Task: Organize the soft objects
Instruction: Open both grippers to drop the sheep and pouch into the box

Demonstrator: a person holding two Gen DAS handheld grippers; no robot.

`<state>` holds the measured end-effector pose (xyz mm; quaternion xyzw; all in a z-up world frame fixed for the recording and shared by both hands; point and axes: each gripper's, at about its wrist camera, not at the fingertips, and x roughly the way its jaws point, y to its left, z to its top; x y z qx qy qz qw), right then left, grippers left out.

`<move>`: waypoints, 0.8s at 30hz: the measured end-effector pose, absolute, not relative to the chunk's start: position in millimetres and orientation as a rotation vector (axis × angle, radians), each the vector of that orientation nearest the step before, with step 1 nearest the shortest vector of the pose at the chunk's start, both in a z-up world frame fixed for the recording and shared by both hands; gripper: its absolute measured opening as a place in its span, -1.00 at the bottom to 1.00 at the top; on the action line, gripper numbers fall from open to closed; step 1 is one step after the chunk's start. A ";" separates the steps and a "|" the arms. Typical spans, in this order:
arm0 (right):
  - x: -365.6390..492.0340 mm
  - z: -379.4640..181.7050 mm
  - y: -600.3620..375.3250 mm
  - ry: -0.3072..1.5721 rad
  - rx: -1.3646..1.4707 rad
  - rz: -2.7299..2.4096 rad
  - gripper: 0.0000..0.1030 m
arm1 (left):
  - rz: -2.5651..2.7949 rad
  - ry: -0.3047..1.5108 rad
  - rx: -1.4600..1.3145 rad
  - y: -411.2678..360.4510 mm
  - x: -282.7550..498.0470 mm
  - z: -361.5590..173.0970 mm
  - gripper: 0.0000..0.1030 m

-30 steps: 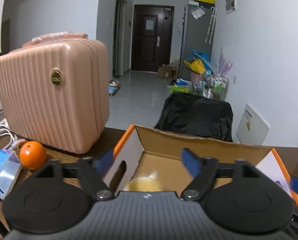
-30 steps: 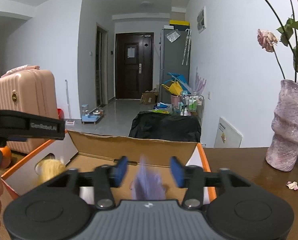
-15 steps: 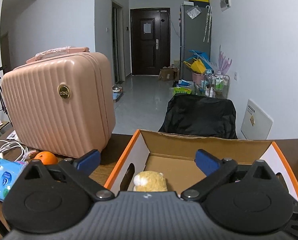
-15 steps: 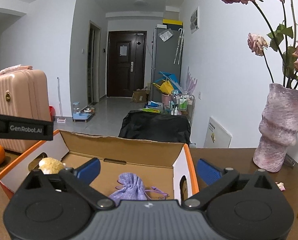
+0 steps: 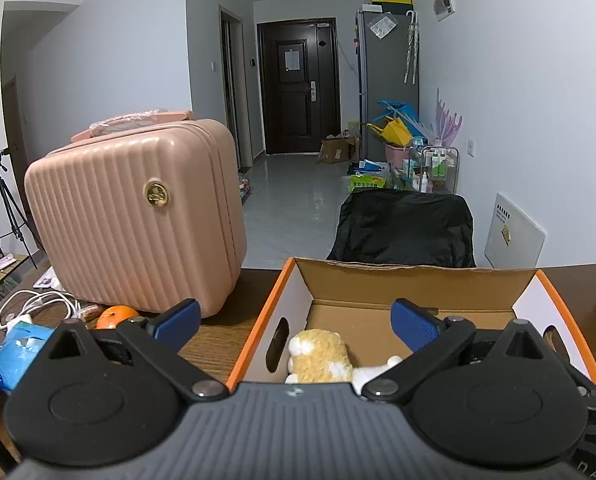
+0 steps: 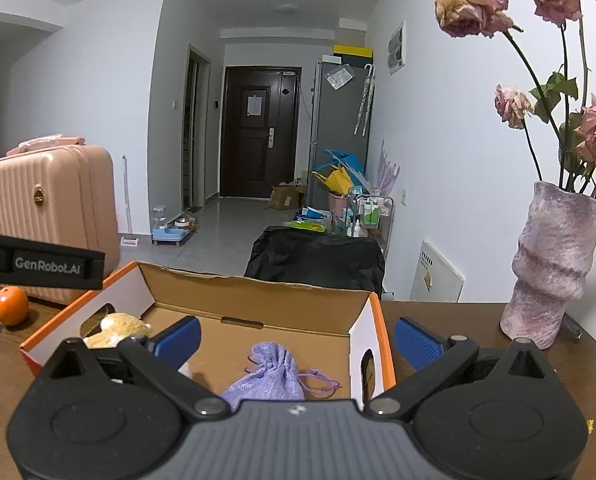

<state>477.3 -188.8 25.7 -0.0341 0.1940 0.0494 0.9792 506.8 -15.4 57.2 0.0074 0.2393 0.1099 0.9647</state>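
Left claw (image 5: 294,322) wide and empty, tilted down over cardboard box (image 5: 414,278), yellow plush toy (image 5: 318,356) inside at 6 o'clock, right claw (image 6: 298,338) wide, empty, purple drawstring pouch (image 6: 272,374) below, box on wooden surface (image 6: 458,320)

Left gripper (image 5: 294,322): fingers spread wide, nothing between them, angled slightly downward. Right gripper (image 6: 296,340): fingers spread wide, empty, angled slightly downward.

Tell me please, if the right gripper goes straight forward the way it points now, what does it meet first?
Probably the purple drawstring pouch lying in the cardboard box. The open right gripper points slightly down into the box, with the pouch near its centre line. Depth is unclear; it might pass above the pouch and reach the box's far wall.
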 end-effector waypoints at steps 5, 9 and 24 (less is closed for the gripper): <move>468.6 30.0 -192.7 0.389 -0.068 0.098 1.00 | 0.220 0.477 0.020 -16.2 492.2 62.9 1.00; 458.3 33.4 -194.7 0.386 -0.069 0.097 1.00 | 0.218 0.470 0.020 -16.1 479.7 67.1 1.00; 399.4 43.3 -204.1 0.361 -0.088 0.106 1.00 | 0.187 0.454 0.011 -14.3 419.9 73.2 1.00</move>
